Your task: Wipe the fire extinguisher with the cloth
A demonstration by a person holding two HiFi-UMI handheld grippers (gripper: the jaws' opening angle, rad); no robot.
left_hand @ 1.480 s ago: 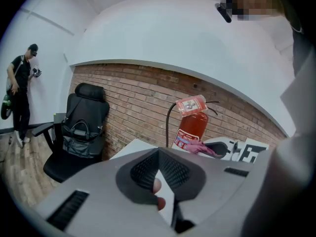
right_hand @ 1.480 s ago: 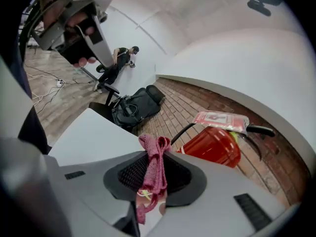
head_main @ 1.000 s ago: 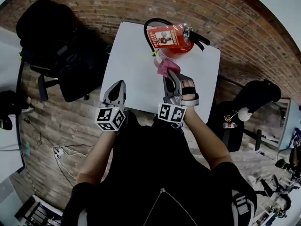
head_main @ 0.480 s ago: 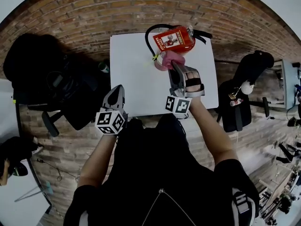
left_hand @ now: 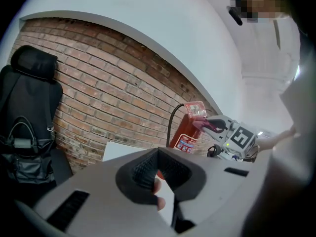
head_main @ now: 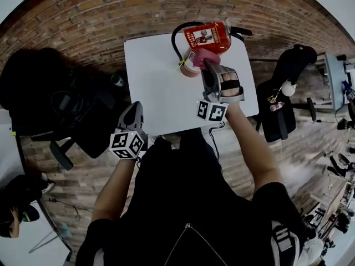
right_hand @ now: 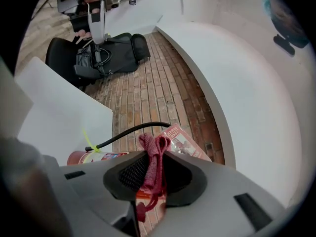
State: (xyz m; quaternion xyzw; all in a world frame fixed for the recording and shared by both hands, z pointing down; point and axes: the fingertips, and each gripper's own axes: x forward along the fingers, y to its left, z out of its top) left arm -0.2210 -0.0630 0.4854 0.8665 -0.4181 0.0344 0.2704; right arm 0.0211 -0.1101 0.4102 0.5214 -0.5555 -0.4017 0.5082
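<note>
The right tool (right_hand: 157, 157) is clamped on a folded bunch of the pink cloth (right_hand: 154, 147), which sticks out past its tips and hangs a loose end below. In the head view that cloth (head_main: 201, 56) is pressed to the near side of the red fire extinguisher (head_main: 207, 37), which appears to stand near the far right corner of the white table (head_main: 161, 90). The left tool (head_main: 133, 114) hangs at the near edge of the table, well apart from the extinguisher. Its jaws meet at the tips with nothing between them.

The main risk, as I judge it, is tipping. The extinguisher is near the table's far edge and nothing steadies it, so a firm push with the cloth could rock it or send it over. The cloth is held only by a narrow pinch, so dragging it against the body could pull it out. The loose end could also catch on the black hose (right_hand: 133, 130).

The right gripper view shows the grip itself, the hose and a yellow tie (right_hand: 89, 142) on it, none of which the head view makes plain. The left gripper view shows the extinguisher (left_hand: 187, 132) from the side, with the cloth high on it. Only the head view shows how close it is to the table's edge.
</note>
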